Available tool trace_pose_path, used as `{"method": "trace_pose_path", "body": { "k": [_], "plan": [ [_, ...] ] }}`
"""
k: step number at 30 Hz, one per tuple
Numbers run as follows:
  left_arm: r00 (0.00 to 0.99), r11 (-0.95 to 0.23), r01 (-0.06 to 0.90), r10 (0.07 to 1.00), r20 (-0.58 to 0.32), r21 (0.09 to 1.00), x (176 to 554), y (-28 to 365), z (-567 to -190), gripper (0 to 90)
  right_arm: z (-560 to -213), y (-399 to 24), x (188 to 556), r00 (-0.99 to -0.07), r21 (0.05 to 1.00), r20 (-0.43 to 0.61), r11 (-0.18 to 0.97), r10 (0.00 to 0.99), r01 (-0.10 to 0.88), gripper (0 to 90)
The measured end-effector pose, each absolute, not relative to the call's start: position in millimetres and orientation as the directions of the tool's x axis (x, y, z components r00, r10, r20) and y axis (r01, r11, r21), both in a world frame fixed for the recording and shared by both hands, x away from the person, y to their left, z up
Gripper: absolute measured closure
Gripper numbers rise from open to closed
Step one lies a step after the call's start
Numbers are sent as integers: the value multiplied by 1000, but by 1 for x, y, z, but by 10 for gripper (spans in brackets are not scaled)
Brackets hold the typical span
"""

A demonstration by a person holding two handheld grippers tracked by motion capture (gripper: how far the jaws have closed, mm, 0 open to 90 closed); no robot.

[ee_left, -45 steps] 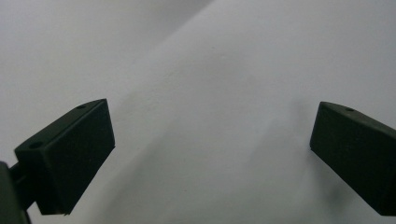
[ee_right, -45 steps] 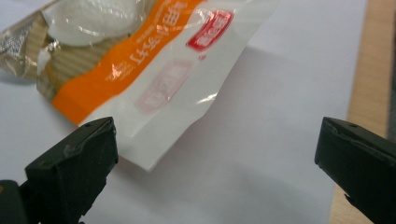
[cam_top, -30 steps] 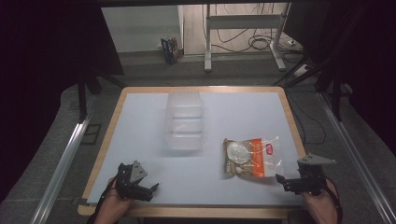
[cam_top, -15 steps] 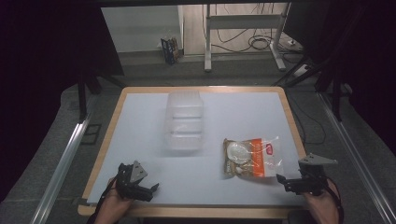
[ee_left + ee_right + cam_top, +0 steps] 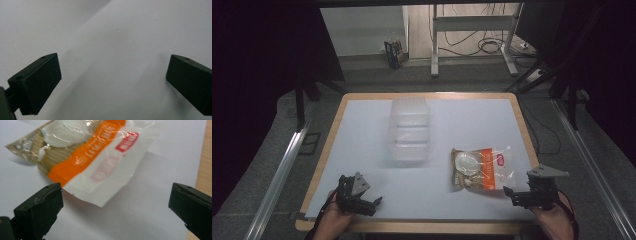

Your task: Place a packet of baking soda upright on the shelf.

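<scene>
A clear snack bag (image 5: 481, 168) with an orange band and pale contents lies flat on the white table (image 5: 362, 130), right of centre. In the right gripper view the snack bag (image 5: 95, 157) sits just ahead of the wide-apart jaws. My right gripper (image 5: 511, 194) rests open near the front right edge, just below the bag. My left gripper (image 5: 374, 203) is open at the front left, with bare white tabletop between its jaws in the left gripper view. A clear plastic container (image 5: 409, 129) stands mid-table, toward the back.
The table has a wooden rim (image 5: 528, 135). Metal rails (image 5: 282, 170) run along both sides of the table. Beyond the far edge are a table frame and cables (image 5: 492, 45) on the floor.
</scene>
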State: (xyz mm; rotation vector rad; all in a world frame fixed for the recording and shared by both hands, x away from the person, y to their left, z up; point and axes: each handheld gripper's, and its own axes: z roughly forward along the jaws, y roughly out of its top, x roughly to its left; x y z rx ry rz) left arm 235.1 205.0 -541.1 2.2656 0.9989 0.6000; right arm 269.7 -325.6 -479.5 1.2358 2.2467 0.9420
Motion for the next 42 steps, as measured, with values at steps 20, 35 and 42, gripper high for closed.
{"method": "trace_pose_path", "body": {
  "k": [20, 35, 42],
  "plan": [
    [622, -554, 504, 765, 166, 663, 235, 204, -541, 0, -469, -293, 263, -651, 697, 142, 392, 746, 601, 631],
    [624, -559, 504, 763, 170, 659, 235, 203, -541, 0, -493, -281, 269, -690, 561, 53, 550, 722, 618, 886],
    [625, -566, 503, 760, 177, 654, 235, 203, -542, 0, -495, -286, 282, -659, 561, 65, 519, 749, 645, 886]
  ]
}}
